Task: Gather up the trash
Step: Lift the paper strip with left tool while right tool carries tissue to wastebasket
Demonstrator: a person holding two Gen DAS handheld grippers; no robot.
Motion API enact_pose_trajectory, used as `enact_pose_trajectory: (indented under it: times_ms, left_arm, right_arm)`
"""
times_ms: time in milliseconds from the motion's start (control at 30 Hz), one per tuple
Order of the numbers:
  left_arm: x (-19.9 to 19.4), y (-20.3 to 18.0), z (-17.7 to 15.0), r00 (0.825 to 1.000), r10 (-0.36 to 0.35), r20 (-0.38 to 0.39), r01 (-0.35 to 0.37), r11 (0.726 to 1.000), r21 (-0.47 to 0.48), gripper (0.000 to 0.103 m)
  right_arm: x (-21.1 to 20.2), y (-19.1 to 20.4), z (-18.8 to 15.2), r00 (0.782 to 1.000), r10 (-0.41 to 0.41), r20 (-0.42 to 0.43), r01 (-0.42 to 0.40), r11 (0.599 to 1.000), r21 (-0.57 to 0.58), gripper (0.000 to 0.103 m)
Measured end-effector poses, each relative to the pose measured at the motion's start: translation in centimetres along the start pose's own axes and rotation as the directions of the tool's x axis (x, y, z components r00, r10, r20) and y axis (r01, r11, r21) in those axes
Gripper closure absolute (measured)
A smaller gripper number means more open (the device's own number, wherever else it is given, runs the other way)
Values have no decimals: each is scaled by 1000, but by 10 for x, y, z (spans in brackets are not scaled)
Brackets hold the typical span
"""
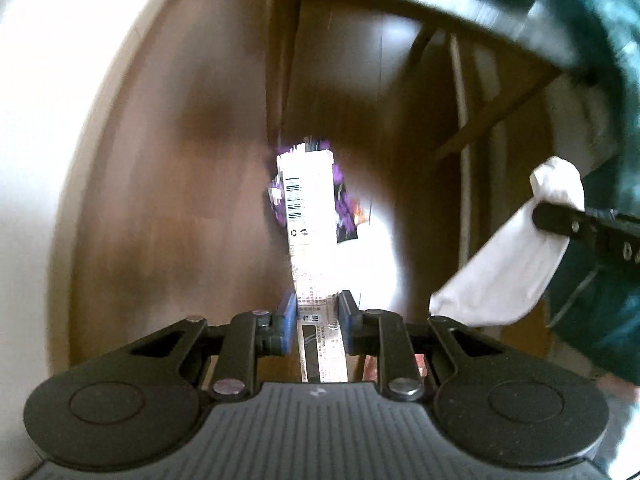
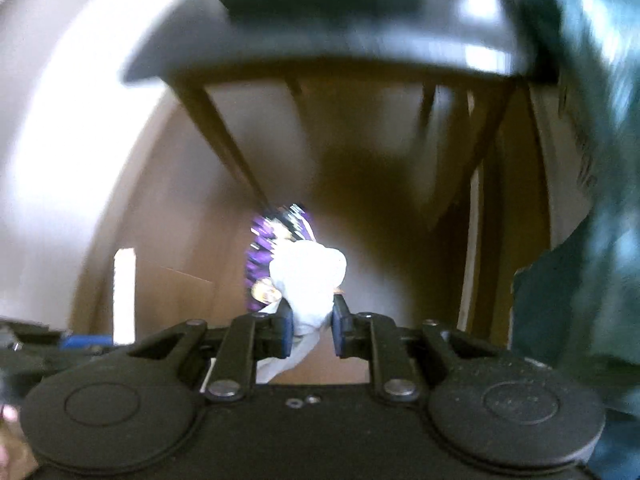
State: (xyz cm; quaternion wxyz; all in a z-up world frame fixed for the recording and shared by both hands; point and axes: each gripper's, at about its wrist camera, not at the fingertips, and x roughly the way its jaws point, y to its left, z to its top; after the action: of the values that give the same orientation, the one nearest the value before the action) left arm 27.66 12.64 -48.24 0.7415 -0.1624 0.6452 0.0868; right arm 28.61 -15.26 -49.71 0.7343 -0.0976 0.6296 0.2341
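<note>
My left gripper (image 1: 318, 314) is shut on a long white carton (image 1: 310, 216) with barcodes, held above the floor. A purple snack wrapper (image 1: 344, 204) lies on the wooden floor beyond it. My right gripper (image 2: 313, 326) is shut on a crumpled white paper tissue (image 2: 308, 280). The same tissue (image 1: 508, 264) and one right finger (image 1: 592, 232) show at the right of the left wrist view. The purple wrapper (image 2: 264, 256) lies on the floor just past the tissue. The white carton (image 2: 125, 292) shows at the left of the right wrist view. Both views are blurred.
A dark table or chair seat (image 2: 320, 40) with thin legs (image 2: 224, 140) stands over the floor ahead. A dark green cloth (image 2: 580, 240) hangs at the right. A white wall (image 1: 36, 120) curves along the left.
</note>
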Motion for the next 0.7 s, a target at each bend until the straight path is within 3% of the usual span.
enact_pose_trajectory:
  times_ms: [300, 500, 700]
  left_arm:
    - [-172, -1, 46, 988, -48, 150, 34, 995, 94, 82]
    - [-270, -4, 75, 957, -92, 275, 60, 990, 125, 82]
    - [-347, -21, 111, 915, -132, 382, 65, 981, 184, 82]
  right_arm:
    - [-165, 56, 52, 992, 34, 121, -31, 999, -28, 85]
    - [-256, 78, 89, 971, 40, 235, -33, 999, -32, 85]
    - [-325, 88, 128, 943, 5, 333, 13, 999, -52, 85]
